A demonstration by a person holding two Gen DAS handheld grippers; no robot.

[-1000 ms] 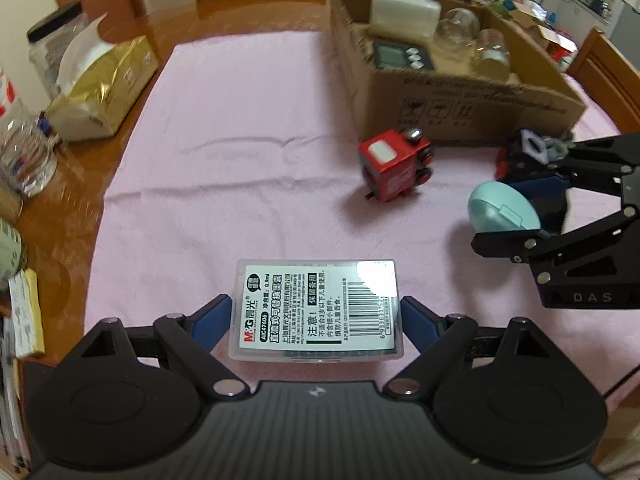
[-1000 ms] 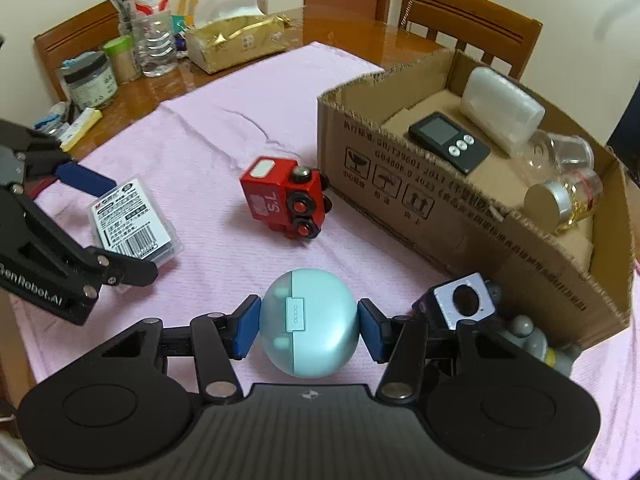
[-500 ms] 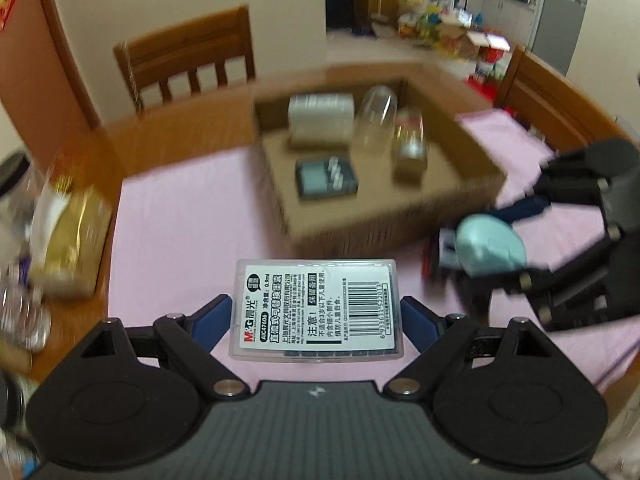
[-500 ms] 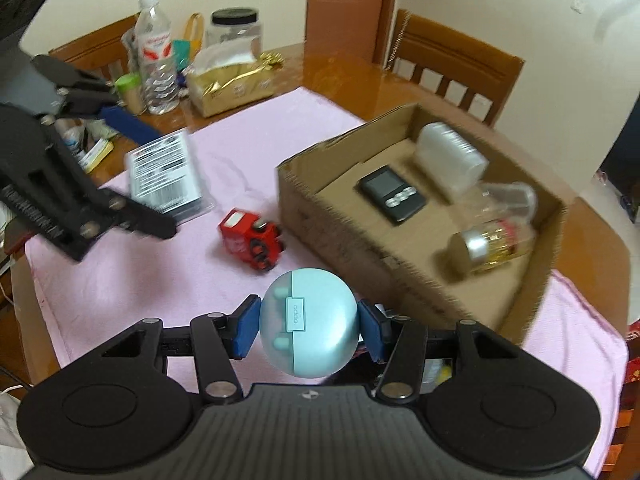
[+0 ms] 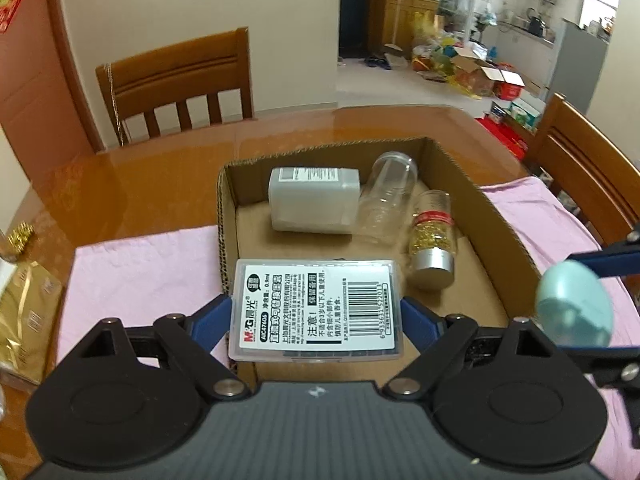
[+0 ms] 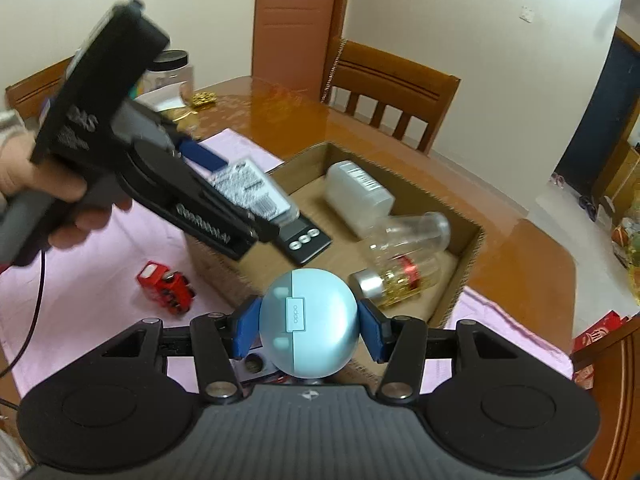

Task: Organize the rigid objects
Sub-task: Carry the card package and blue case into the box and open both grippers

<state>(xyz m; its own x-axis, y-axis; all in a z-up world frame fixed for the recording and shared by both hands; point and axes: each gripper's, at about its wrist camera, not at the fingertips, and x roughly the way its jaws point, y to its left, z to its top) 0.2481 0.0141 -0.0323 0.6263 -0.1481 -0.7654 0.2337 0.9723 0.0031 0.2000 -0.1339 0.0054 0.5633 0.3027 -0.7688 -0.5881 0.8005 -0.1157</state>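
Note:
My left gripper (image 5: 316,312) is shut on a clear flat plastic case (image 5: 316,308) with a barcode label, held in the air over the near left part of the cardboard box (image 5: 504,224). My right gripper (image 6: 308,326) is shut on a round light-blue earbud case (image 6: 309,322), above the box's near wall. In the left wrist view that earbud case (image 5: 574,304) hangs at the right, outside the box. The box holds a white plastic container (image 5: 312,200), a clear jar (image 5: 386,200), a gold-filled bottle (image 5: 432,236) and a black timer (image 6: 304,240).
A red toy truck (image 6: 166,286) lies on the pink cloth (image 6: 132,248) left of the box. A hand (image 6: 48,196) holds the left gripper. Wooden chairs (image 5: 176,92) stand around the table. A gold tissue pack (image 5: 20,312) lies at the far left.
Both grippers have risen from the cloth with their objects and moved toward the box. The labelled case now hangs over the box; the earbud case is beside its near wall.

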